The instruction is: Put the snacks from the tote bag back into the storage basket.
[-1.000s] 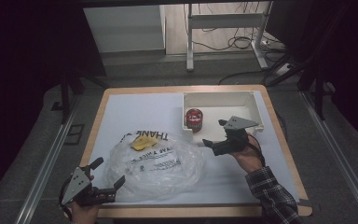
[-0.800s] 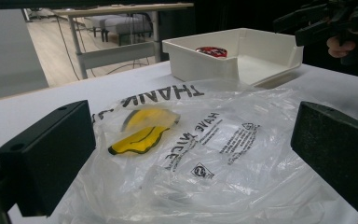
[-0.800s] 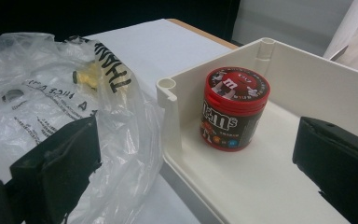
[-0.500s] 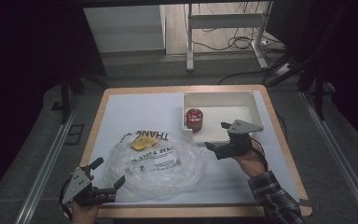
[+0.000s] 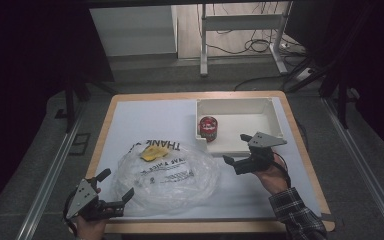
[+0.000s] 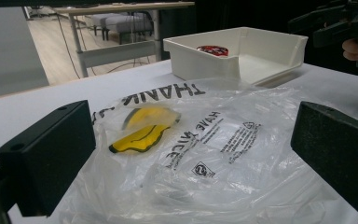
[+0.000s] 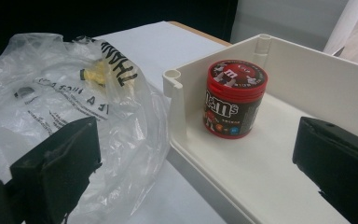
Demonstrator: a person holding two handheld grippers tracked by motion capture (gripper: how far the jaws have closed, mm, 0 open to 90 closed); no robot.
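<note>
A white tray (image 5: 275,127) holding a red jar (image 5: 208,127) sat at the bag's (image 5: 165,175) two o'clock. Both grippers gaped wide and empty: left gripper (image 5: 114,186) at the bag's eight o'clock, right gripper (image 5: 236,148) at its three.

Between wide-apart black jaws, a clear plastic bag (image 6: 205,158) holding a yellow packet (image 6: 142,130) lies on the table (image 6: 28,109); a white tray (image 6: 261,51) sits toward the far edge.
</note>
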